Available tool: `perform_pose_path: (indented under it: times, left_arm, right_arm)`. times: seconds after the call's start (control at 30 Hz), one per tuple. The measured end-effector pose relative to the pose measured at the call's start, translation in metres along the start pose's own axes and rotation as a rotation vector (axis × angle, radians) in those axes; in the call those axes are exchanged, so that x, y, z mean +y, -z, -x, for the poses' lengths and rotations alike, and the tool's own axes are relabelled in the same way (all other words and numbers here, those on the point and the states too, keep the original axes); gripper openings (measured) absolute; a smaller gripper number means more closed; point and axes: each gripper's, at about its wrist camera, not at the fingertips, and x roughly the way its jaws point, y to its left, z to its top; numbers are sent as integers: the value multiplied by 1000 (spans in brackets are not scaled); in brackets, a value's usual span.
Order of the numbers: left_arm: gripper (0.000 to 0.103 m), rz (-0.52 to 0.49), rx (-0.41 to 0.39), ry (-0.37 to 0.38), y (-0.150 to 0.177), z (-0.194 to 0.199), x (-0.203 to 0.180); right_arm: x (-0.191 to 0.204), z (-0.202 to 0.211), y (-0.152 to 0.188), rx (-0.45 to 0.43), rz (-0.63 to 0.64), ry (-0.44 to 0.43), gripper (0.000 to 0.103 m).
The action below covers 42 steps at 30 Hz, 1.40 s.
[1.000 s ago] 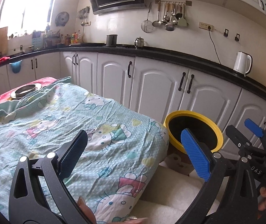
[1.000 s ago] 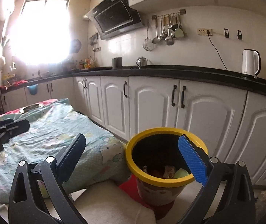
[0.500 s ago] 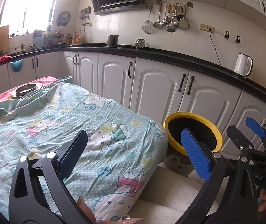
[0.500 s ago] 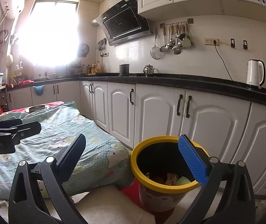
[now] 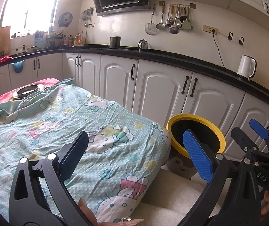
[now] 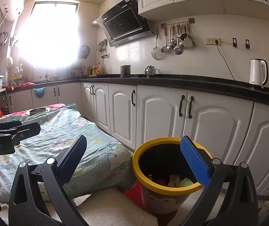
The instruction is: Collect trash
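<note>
A yellow-rimmed trash bin (image 6: 140,162) stands on the floor by the table's corner, with several pieces of trash (image 6: 174,181) inside. It also shows in the left wrist view (image 5: 194,117). My left gripper (image 5: 136,150) is open and empty above the table covered with a cartoon-print cloth (image 5: 59,124). My right gripper (image 6: 132,156) is open and empty, raised above and just left of the bin. The right gripper also shows at the right edge of the left wrist view (image 5: 255,131). No trash shows on the cloth.
A metal dish (image 5: 28,90) sits at the table's far end. White cabinets (image 5: 162,92) under a black counter run behind the table and bin. A white kettle (image 5: 245,66) stands on the counter. A red mat (image 6: 132,195) lies under the bin.
The right gripper has risen and pulled back from the bin, which now sits lower and further right in its view. The left gripper has lifted slightly. Both stay open.
</note>
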Motion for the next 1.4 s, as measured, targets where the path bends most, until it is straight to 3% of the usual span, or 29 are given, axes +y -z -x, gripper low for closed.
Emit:
perform_pose_path:
  times: [1.13,1.4]
  left_arm:
    - [92,1,11,5,-1,-3,-1]
    - [92,18,11,9,-3,0,11]
  right_arm:
    - [-2,-2,-3,-1,8,21,97]
    - [-7,-11,-9,35,-7,36,97]
